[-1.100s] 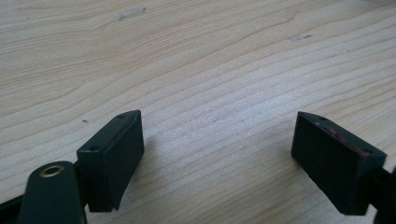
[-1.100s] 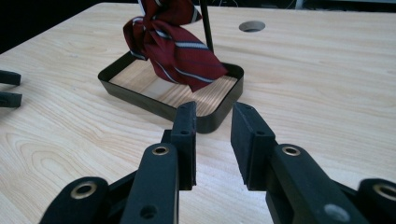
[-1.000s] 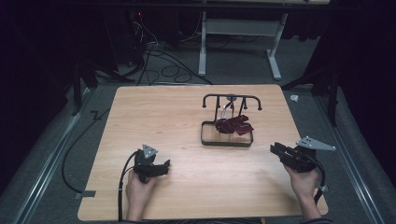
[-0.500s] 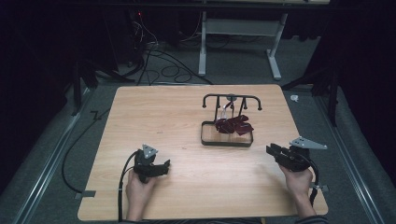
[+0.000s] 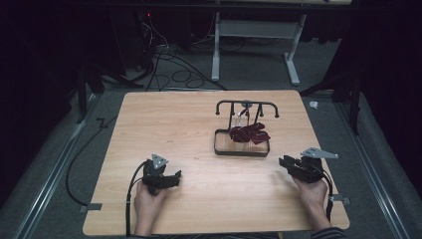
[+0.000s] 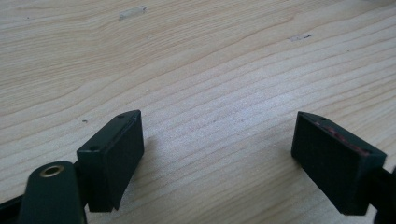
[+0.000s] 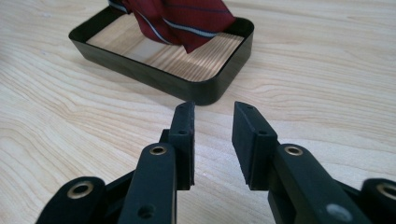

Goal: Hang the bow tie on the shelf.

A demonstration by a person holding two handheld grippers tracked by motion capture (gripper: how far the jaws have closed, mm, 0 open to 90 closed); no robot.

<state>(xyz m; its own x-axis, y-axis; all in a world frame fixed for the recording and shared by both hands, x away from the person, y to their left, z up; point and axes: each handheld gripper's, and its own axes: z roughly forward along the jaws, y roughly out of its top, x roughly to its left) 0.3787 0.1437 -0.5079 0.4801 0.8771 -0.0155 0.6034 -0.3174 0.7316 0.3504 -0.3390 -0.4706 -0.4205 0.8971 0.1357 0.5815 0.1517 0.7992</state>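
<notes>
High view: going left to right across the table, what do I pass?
left gripper → black tray with the dark red striped tie hanging into it from its rack → right gripper

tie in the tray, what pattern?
Dark red tie with thin pale diagonal stripes; the right gripper view shows it best.

Dark red tie point(image 7: 180, 18) with thin pale stripes (navy lines too), black tray point(image 7: 154, 74), pale wood-grain table point(image 5: 164, 124), black grippers.
</notes>
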